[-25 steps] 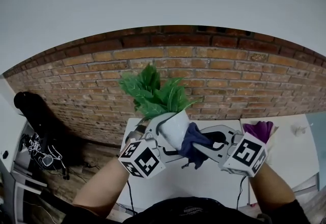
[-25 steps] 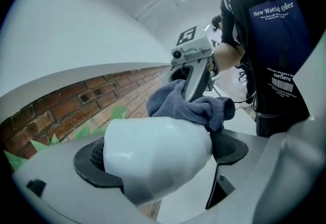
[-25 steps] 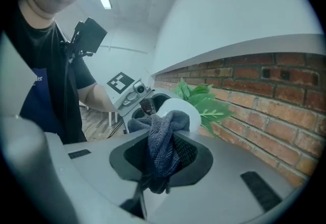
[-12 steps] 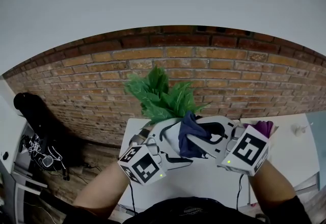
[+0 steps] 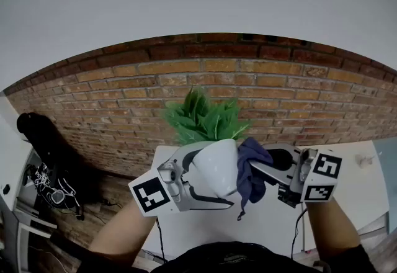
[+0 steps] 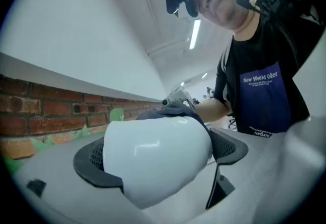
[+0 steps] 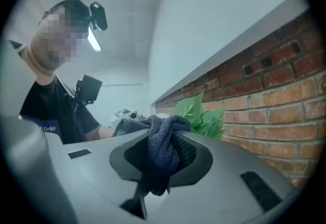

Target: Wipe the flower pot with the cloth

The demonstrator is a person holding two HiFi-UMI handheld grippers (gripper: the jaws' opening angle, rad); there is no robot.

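head view: flower pot (image 5: 217, 163) turned more upright, cloth (image 5: 250, 169) higher.

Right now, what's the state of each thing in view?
flower pot: held up off the table, clamped in the left gripper.
plant: in the pot, leaves spread toward the brick wall.
cloth: bunched, pinched in the right gripper, against the pot's side.
left gripper: shut on the flower pot.
right gripper: shut on the cloth.
table: white, below both grippers.
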